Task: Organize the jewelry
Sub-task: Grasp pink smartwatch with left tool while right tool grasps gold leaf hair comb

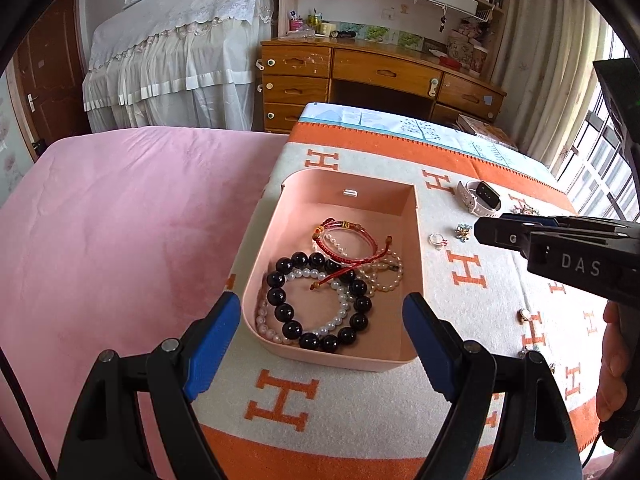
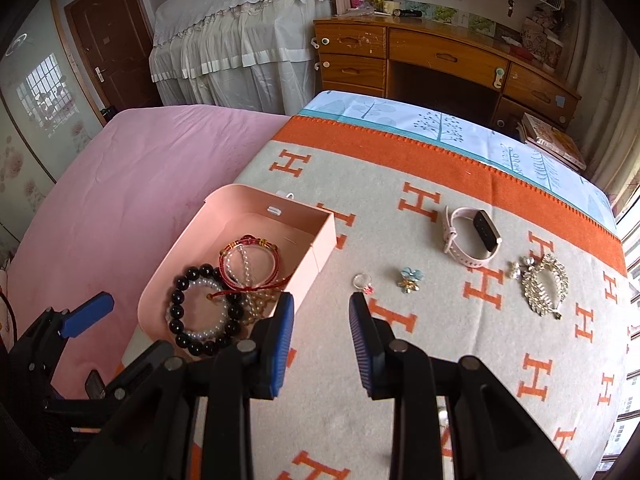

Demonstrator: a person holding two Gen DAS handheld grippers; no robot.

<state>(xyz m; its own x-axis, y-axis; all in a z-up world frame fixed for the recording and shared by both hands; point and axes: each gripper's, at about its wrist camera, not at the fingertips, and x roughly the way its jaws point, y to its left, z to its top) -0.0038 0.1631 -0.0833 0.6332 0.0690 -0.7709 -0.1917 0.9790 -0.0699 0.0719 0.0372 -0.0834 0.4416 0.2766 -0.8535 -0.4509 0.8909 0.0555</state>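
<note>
The ring [image 2: 362,281] lies on the blanket just ahead of your right tongs [image 2: 320,312], a little right of their centre line, its band lying flat, so the right hand is far nearer than the left. To their left, your left tongs [image 1: 322,320] stand wide apart around the pink box [image 1: 416,280] of bracelets, empty. The right tongs are slightly apart, holding nothing. Rightward lie the flower brooch [image 2: 408,280], watch [image 2: 472,236] and crystal piece [image 2: 544,284]; a wooden dresser [image 2: 440,60] stands beyond.
</note>
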